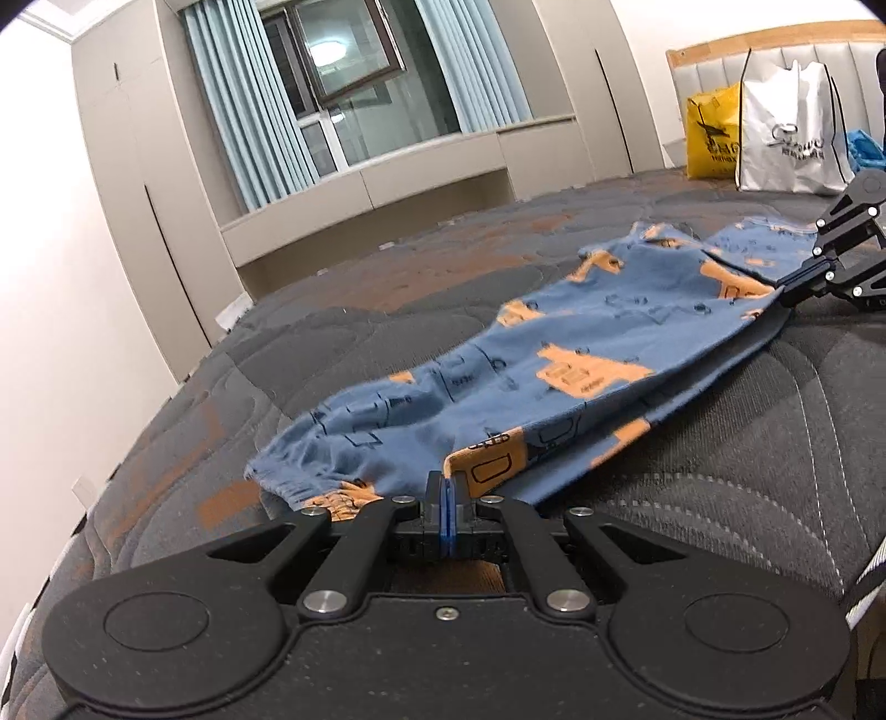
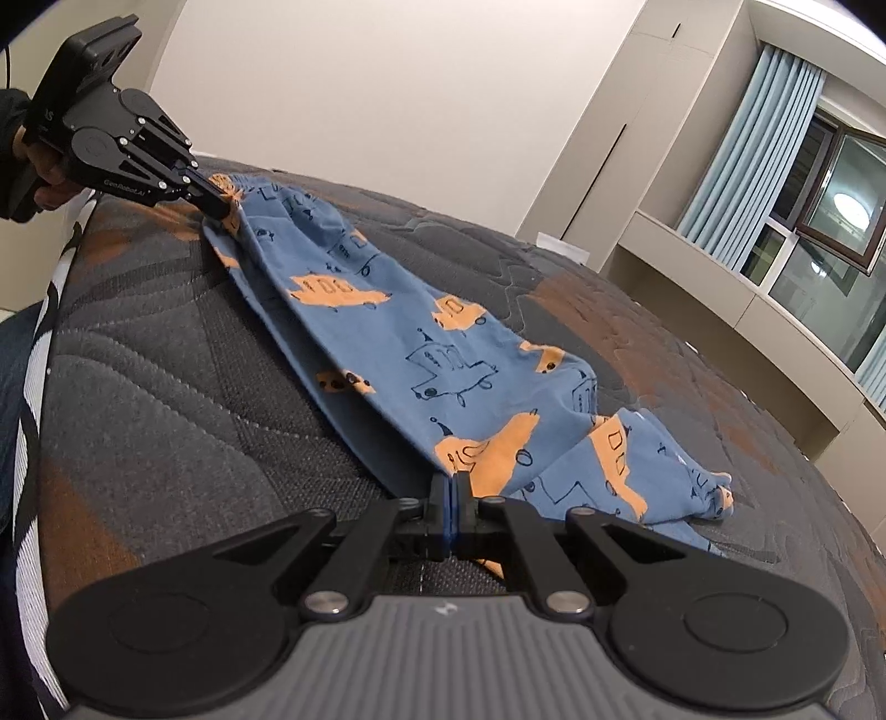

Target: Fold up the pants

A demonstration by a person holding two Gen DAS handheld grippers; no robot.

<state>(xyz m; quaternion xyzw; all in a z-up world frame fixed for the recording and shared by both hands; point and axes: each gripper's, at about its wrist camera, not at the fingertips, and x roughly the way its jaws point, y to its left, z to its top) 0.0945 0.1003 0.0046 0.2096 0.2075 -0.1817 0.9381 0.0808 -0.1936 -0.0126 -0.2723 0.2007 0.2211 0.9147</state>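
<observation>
Blue pants with orange vehicle prints point(image 1: 554, 354) lie lengthwise on a dark quilted mattress point(image 1: 747, 443), doubled leg over leg. My left gripper point(image 1: 446, 487) is shut on the cuff end. It also shows in the right wrist view point(image 2: 219, 202), pinching the far end of the pants point(image 2: 421, 343). My right gripper point(image 2: 454, 487) is shut on the waist end, and it shows at the right edge of the left wrist view point(image 1: 786, 291). The cloth is stretched between both grippers along the mattress's near edge.
A yellow bag point(image 1: 711, 133) and a white bag point(image 1: 792, 133) stand at the far end of the mattress by a padded headboard point(image 1: 775, 50). A window with blue curtains point(image 1: 343, 94) lies beyond. The mattress edge point(image 2: 33, 354) drops off on the left.
</observation>
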